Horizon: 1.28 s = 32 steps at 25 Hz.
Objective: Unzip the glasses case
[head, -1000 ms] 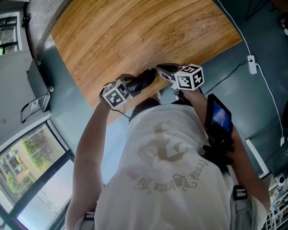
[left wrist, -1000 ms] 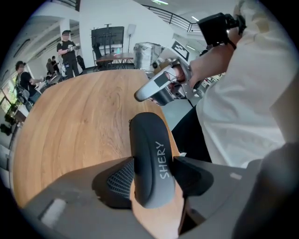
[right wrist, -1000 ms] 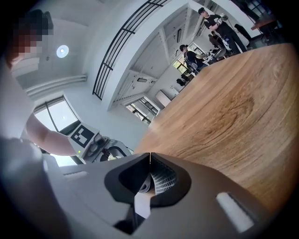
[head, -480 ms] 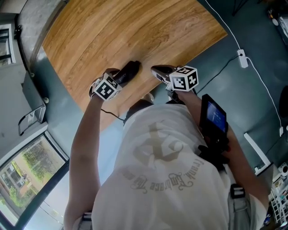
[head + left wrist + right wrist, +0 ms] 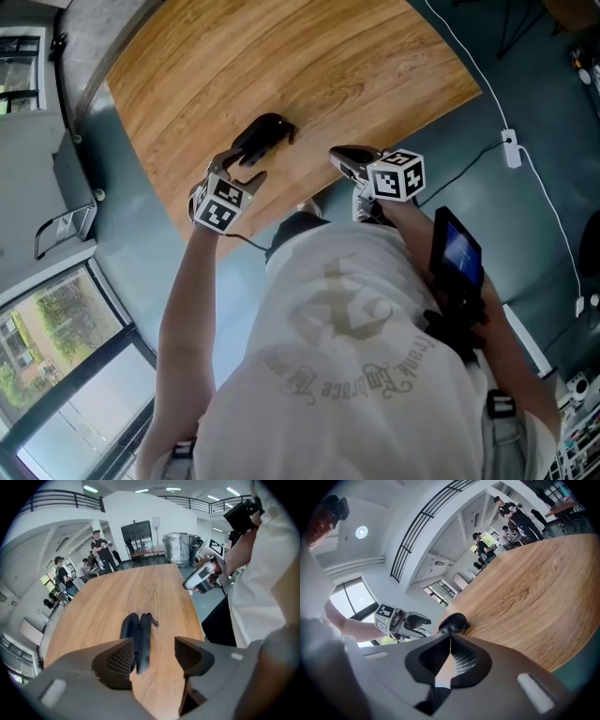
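The black glasses case [image 5: 262, 136] lies on the wooden table [image 5: 356, 66] near its front edge. In the left gripper view the case [image 5: 138, 639] shows two halves slightly parted along the zip, with the zip pull [image 5: 153, 622] sticking out at its far end. My left gripper [image 5: 242, 169] hangs just short of the case, tilted down at it. Its jaws [image 5: 152, 656] are open, the case lies beyond them, and nothing is gripped. My right gripper [image 5: 342, 157] is to the right of the case and apart from it. Its tips [image 5: 450, 638] meet on nothing.
The table's curved front edge [image 5: 281, 216] runs right by the person's body. A device with a lit screen [image 5: 457, 246] is strapped to the right forearm. A white cable and power strip [image 5: 511, 145] lie on the floor to the right. People [image 5: 101, 550] stand beyond the table's far end.
The left gripper, which was on the case near the table edge, has let it go and drawn back and up. The case now lies farther in on the table. The right gripper has moved apart from it.
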Each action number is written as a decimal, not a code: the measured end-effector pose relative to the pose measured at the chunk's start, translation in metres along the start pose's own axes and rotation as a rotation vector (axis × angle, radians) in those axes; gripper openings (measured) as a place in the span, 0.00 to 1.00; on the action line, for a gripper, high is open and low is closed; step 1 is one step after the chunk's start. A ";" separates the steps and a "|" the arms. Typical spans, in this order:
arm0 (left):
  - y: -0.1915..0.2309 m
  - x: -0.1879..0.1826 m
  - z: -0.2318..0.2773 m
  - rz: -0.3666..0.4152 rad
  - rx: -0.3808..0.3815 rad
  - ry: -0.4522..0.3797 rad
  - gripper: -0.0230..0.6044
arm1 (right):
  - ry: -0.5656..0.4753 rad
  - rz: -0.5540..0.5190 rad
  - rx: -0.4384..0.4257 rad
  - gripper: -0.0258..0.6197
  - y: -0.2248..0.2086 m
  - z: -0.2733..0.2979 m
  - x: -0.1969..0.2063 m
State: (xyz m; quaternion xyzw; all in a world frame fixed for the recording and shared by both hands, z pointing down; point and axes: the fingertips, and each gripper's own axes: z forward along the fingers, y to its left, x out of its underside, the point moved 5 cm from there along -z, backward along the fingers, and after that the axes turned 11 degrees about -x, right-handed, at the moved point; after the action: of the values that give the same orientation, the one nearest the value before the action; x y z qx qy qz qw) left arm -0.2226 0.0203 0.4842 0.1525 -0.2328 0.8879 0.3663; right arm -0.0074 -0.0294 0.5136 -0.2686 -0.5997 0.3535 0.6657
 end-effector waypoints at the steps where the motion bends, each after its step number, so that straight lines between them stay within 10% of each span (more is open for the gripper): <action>1: -0.007 -0.003 -0.006 -0.015 -0.013 -0.029 0.50 | 0.013 -0.007 -0.006 0.06 0.001 0.001 0.002; 8: -0.054 -0.019 -0.031 -0.194 -0.021 -0.189 0.42 | 0.086 -0.082 -0.034 0.06 0.013 0.004 0.005; 17: -0.062 -0.012 -0.053 -0.635 -0.025 -0.417 0.12 | 0.151 -0.222 -0.081 0.06 0.046 0.013 0.002; 32: -0.092 0.076 -0.120 -0.917 -0.117 -0.591 0.04 | 0.232 -0.360 -0.050 0.05 0.131 0.035 0.050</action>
State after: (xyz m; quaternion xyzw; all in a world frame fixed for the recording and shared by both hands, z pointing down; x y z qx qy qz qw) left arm -0.2204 0.1845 0.4444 0.4607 -0.2844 0.5421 0.6426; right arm -0.0595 0.0872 0.4466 -0.2126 -0.5660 0.1806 0.7758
